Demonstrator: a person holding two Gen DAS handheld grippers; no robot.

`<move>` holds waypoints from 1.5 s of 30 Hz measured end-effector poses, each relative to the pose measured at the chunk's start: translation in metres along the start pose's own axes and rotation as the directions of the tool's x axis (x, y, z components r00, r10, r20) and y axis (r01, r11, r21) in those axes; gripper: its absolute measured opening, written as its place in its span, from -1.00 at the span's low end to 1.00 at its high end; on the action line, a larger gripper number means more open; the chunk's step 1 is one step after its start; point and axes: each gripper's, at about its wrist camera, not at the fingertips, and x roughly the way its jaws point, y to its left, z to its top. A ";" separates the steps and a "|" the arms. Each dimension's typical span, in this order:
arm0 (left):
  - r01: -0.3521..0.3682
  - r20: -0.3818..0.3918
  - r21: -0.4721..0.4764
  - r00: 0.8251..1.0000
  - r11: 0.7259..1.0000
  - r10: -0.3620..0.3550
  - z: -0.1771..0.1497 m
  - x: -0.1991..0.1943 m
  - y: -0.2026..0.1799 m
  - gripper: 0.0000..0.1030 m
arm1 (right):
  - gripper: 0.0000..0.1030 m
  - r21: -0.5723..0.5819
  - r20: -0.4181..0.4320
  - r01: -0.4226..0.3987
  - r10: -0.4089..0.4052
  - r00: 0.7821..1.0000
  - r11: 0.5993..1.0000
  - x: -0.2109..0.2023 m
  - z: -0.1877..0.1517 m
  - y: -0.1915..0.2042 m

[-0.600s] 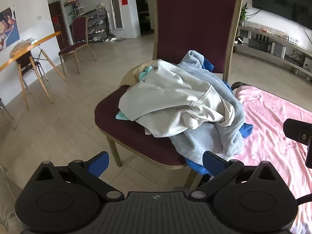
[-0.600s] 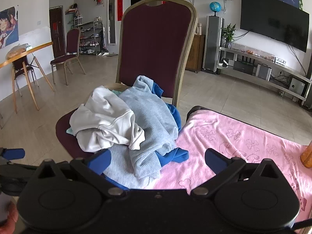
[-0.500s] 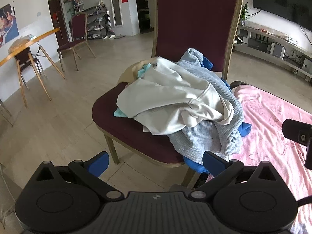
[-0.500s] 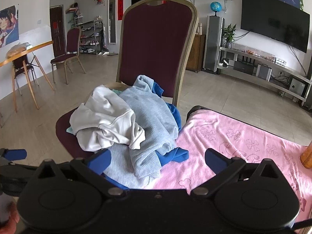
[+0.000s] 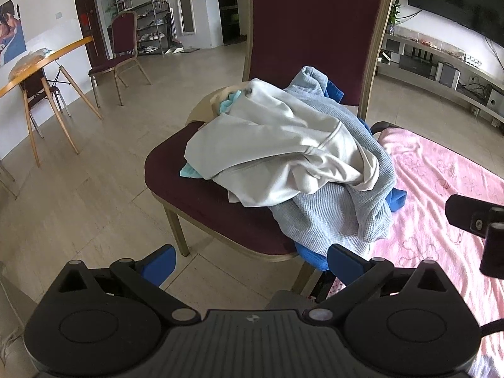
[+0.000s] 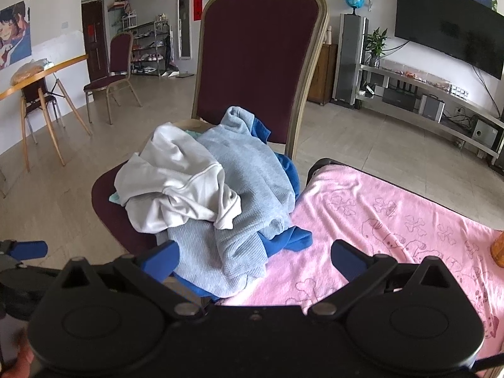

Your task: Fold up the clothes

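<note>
We hold both grippers, left (image 5: 250,256) and right (image 6: 255,255), fingers wide apart, nothing between. Clothes (image 5: 293,157) lie piled on the chair (image 5: 176,170) seat, draping its right edge onto the pink towel (image 6: 393,220).

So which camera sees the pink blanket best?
The right wrist view: the pink blanket spreads wide there, cartoon prints clear, with its near-left corner under the clothes. The left wrist view shows only a strip of it at the right edge.
</note>
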 end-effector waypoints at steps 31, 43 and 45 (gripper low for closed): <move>-0.019 0.005 0.012 1.000 1.000 0.019 0.001 -0.001 -0.002 0.99 | 1.00 0.006 -0.022 -0.008 0.008 1.000 1.000 0.004 0.000 -0.002; -0.023 0.011 0.016 1.000 1.000 0.023 0.003 -0.002 -0.003 0.99 | 1.00 0.009 -0.028 -0.011 0.011 1.000 1.000 0.005 0.001 -0.003; -0.024 0.011 0.016 1.000 1.000 0.024 0.004 -0.002 -0.003 0.99 | 1.00 0.009 -0.029 -0.011 0.011 1.000 1.000 0.005 0.001 -0.003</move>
